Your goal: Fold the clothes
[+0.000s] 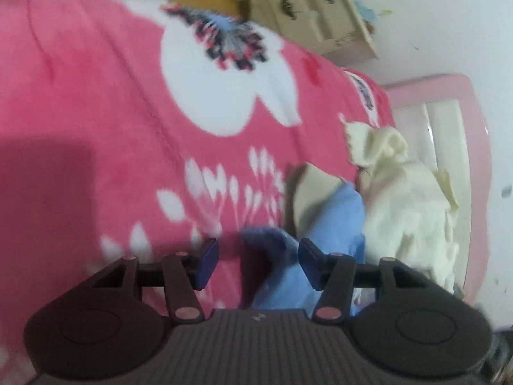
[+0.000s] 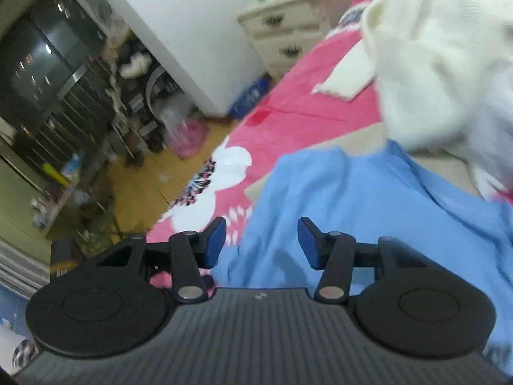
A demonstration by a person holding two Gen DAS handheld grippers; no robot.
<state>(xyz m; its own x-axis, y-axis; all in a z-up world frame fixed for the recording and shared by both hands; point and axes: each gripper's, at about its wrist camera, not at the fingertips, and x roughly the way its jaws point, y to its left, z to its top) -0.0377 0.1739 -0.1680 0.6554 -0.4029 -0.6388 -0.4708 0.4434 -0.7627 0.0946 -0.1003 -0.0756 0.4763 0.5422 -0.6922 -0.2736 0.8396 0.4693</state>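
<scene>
A light blue garment [image 1: 340, 221] lies crumpled on the pink flowered bedspread [image 1: 96, 102], with a beige garment [image 1: 307, 189] under it and a cream-white knit garment [image 1: 407, 205] to its right. My left gripper [image 1: 258, 261] is open, and a fold of the blue cloth lies between its blue pads, not pinched. In the right wrist view the blue garment [image 2: 368, 199] spreads ahead of my right gripper [image 2: 261, 242], which is open above its near edge. The white knit [image 2: 442, 64] is piled behind it.
A cream drawer chest [image 1: 307, 9] stands beside the bed; it also shows in the right wrist view [image 2: 282, 35]. A pink-framed headboard [image 1: 449, 118] bounds the bed on the right. A wooden floor [image 2: 150, 186], a dark glass cabinet [image 2: 54, 73] and clutter lie left of the bed.
</scene>
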